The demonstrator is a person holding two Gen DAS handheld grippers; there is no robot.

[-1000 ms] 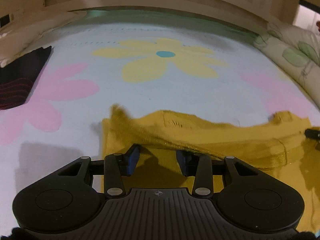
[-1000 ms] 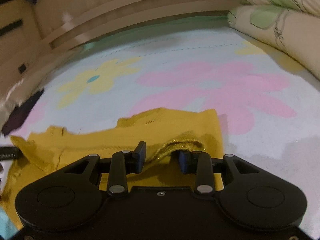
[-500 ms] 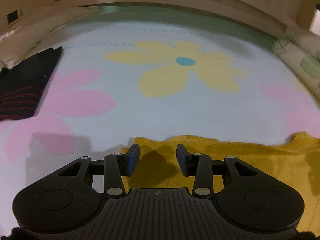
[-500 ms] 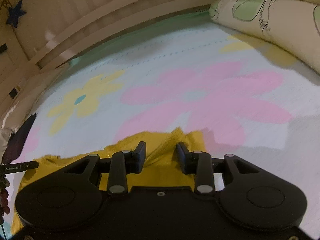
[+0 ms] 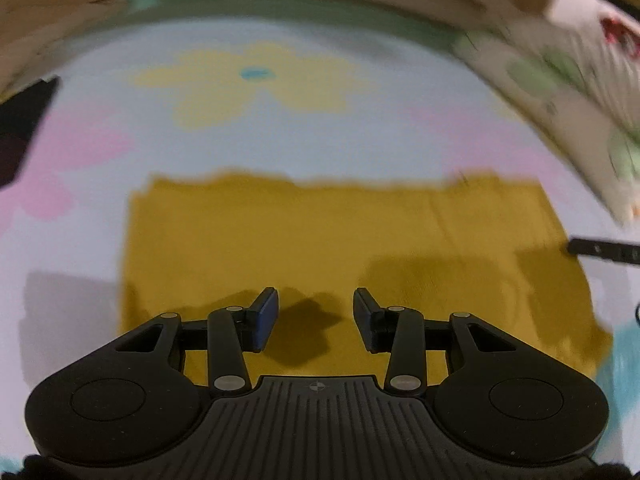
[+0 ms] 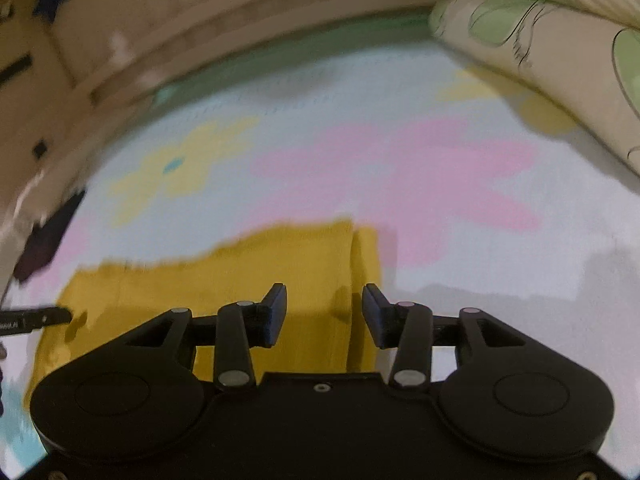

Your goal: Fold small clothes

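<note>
Left gripper (image 5: 316,312): jaws apart with nothing between them, poised low over the near part of the cloth.
Right gripper (image 6: 324,312): jaws likewise apart and empty, above the cloth's right end, where a narrow flap lies beside a lengthwise crease.
Yellow garment (image 5: 340,248): lies flat on the flowered bedsheet (image 5: 100,240) as a wide rectangle, edges roughly even.
Progress: by its look, one fold is laid down; a crosswise fold or two probably remains.
Dark garment (image 5: 20,128): far left on the sheet, well apart from the yellow one.
Pillow (image 6: 560,60): far right.
</note>
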